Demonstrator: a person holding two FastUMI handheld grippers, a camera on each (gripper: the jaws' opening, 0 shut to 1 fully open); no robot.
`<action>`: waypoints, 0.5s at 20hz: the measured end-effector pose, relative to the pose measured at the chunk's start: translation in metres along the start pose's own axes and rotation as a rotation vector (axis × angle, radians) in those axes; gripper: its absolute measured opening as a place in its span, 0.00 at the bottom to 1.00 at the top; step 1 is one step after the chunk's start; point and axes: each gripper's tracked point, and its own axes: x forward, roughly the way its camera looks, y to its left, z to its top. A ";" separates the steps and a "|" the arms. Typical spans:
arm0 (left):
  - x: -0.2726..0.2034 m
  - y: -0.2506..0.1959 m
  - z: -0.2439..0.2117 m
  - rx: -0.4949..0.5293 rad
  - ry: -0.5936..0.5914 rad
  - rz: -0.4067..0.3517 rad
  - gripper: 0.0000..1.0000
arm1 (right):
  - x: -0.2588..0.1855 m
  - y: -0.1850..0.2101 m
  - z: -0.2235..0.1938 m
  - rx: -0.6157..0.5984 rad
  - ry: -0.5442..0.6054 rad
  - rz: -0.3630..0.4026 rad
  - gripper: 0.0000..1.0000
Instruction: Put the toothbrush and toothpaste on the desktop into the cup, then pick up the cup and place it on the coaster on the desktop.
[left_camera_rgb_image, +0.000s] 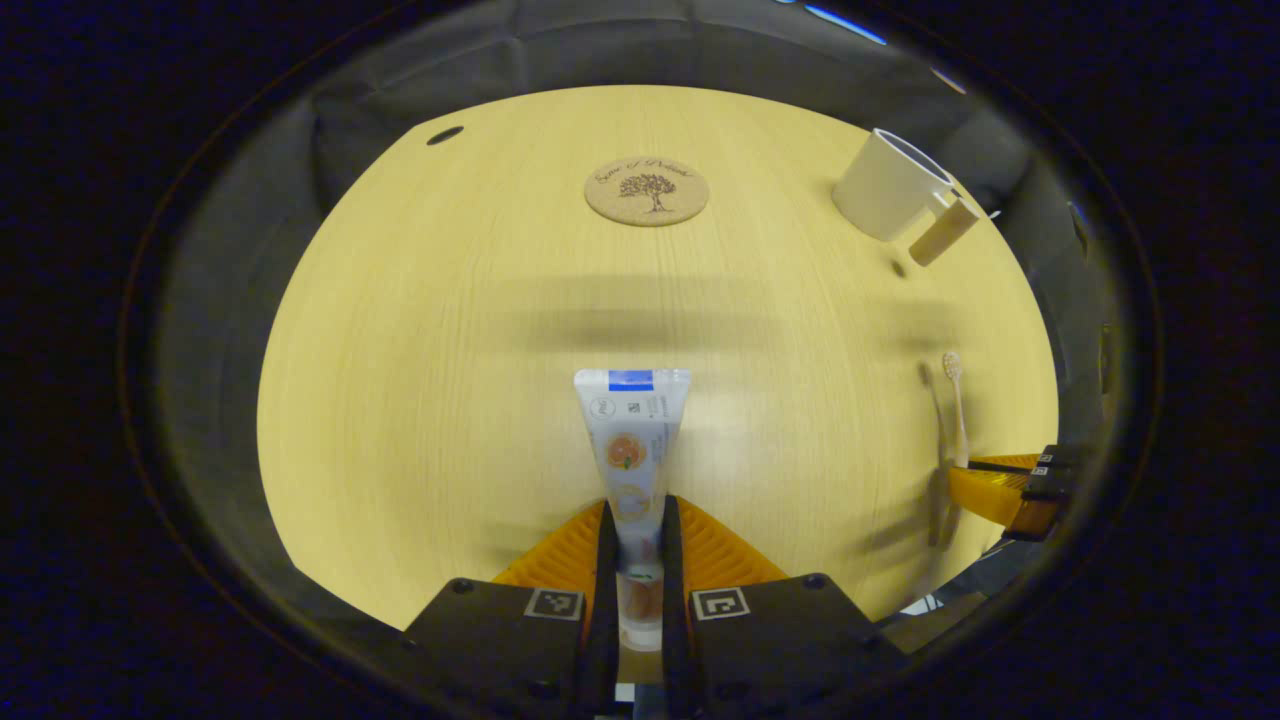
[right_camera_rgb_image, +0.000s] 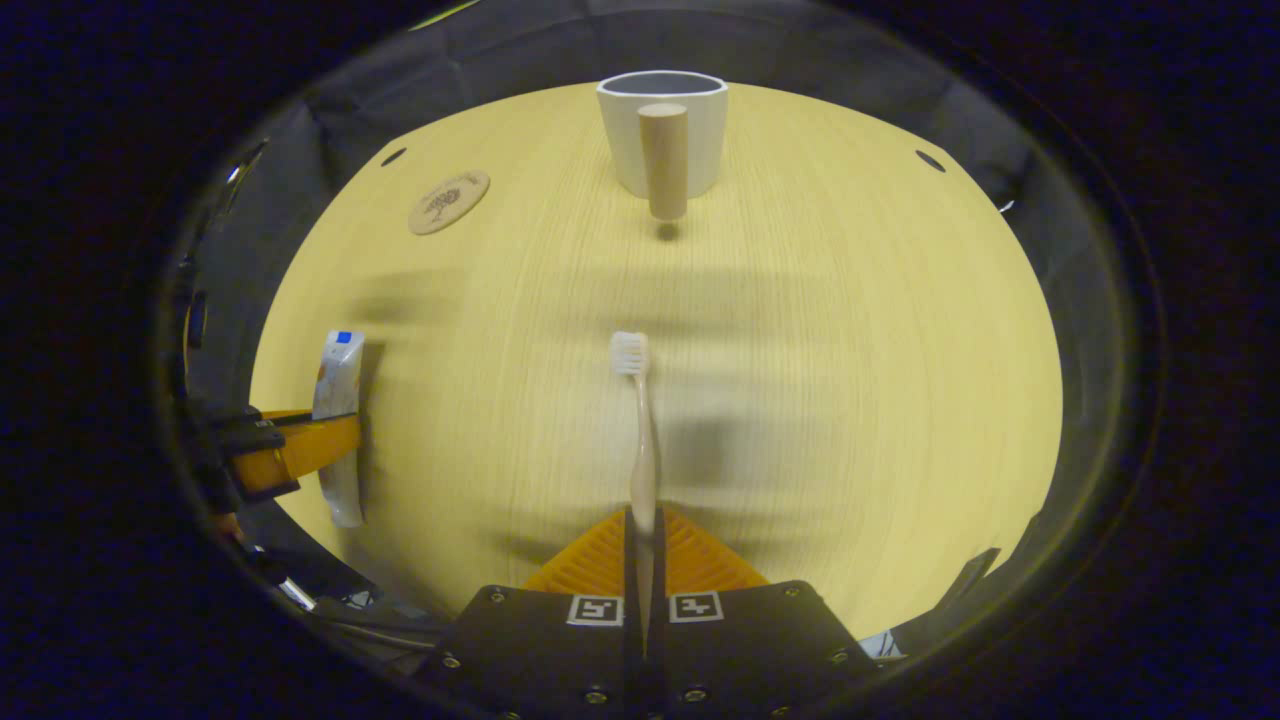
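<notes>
In the left gripper view, a pale wooden desktop (left_camera_rgb_image: 420, 380) with fine straight grain is seen, backed by dark cloth walls. A small dark hole (left_camera_rgb_image: 445, 135) is set into the far left of the board. The toothpaste (left_camera_rgb_image: 632, 440) is clamped between the fingers of the left gripper (left_camera_rgb_image: 634, 545), its flat crimped end pointing away. The round coaster (left_camera_rgb_image: 647, 192) is laid flat at the far centre. The cup (left_camera_rgb_image: 890, 185) is stood at the far right, handle toward the camera. The right gripper (left_camera_rgb_image: 1010, 485) is seen at the right edge, with the toothbrush (left_camera_rgb_image: 955, 400) held in it.

In the right gripper view, the same desktop (right_camera_rgb_image: 850, 380) is crossed by soft shadows, and two holes are seen near its far edge. The toothbrush (right_camera_rgb_image: 640, 440) is gripped by the handle in the closed right gripper (right_camera_rgb_image: 642, 555), bristles forward. The cup (right_camera_rgb_image: 662, 130) is straight ahead at the far edge, the coaster (right_camera_rgb_image: 449, 202) well left of it. The left gripper (right_camera_rgb_image: 300, 450) with the toothpaste (right_camera_rgb_image: 338, 400) is seen at the left.
</notes>
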 end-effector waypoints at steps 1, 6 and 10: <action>-0.003 0.002 0.002 0.008 -0.017 0.006 0.25 | -0.002 0.001 0.004 0.010 -0.028 0.014 0.02; -0.022 0.000 0.016 0.025 -0.107 0.007 0.25 | -0.021 0.008 0.018 0.015 -0.163 0.080 0.02; -0.038 -0.010 0.029 0.013 -0.190 -0.003 0.25 | -0.040 0.017 0.029 -0.009 -0.260 0.121 0.02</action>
